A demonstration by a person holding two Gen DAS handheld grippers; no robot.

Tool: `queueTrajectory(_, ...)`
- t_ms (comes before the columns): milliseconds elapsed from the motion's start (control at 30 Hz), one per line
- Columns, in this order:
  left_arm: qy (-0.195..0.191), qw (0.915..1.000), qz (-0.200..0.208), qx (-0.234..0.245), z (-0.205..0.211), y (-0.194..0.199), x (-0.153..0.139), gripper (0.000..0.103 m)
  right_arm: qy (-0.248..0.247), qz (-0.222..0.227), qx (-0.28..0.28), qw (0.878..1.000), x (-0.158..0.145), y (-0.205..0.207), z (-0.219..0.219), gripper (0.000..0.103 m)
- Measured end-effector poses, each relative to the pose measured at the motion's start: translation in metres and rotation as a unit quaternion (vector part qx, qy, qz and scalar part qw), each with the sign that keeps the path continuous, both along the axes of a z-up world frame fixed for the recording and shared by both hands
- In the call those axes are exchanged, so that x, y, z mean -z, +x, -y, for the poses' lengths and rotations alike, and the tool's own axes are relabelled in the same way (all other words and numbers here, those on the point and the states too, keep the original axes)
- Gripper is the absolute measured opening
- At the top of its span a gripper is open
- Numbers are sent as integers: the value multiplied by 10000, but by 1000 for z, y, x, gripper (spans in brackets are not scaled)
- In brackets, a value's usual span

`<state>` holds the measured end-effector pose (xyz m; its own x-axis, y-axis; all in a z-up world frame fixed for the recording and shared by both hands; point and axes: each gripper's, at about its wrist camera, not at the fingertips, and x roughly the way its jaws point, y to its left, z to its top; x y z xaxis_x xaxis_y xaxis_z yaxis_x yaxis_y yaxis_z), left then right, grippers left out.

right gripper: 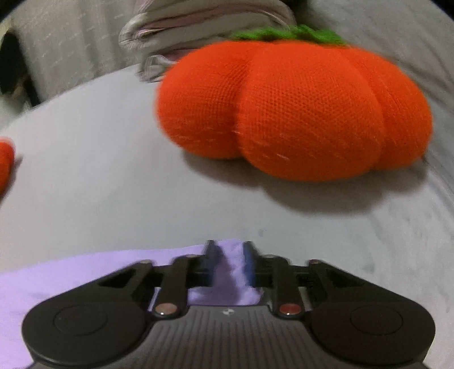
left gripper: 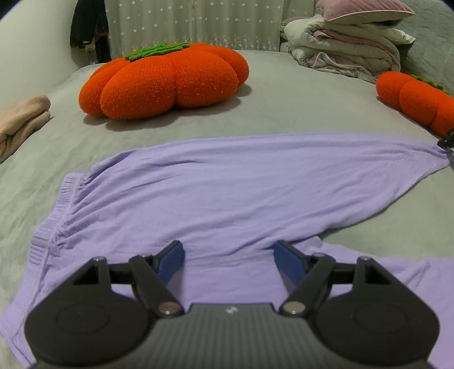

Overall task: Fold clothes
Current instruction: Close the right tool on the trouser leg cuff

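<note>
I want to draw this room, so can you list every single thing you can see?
Lilac stretchy cloth pants: one, spread across the bed, near the grippers.
Orange knitted pumpkin cushions: two, green tops; one far left, one at the right edge.
Beige folded garment: one, left edge.
White and mauve folded quilts: one pile, far right.
Grey bedsheet: one, under everything.
White starry curtain: one, behind.
Left gripper: open above the pants.
Right gripper: pinching the pants' end.

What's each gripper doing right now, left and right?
Left gripper: open, over the purple garment, holding nothing.
Right gripper: shut on the garment's end.
</note>
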<state>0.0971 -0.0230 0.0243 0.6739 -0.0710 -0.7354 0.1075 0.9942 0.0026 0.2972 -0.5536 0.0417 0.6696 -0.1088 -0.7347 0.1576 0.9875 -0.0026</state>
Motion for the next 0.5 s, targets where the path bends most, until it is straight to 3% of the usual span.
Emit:
queueTrajectory(367,64,10000,26,21,1,0,0,75,-823,375,-66,9959,11,1,-20,3)
queueTrajectory(500,23,10000,9,-1,-1,1,-1,75,-368,683,307,9965,-3,-21,-2,5)
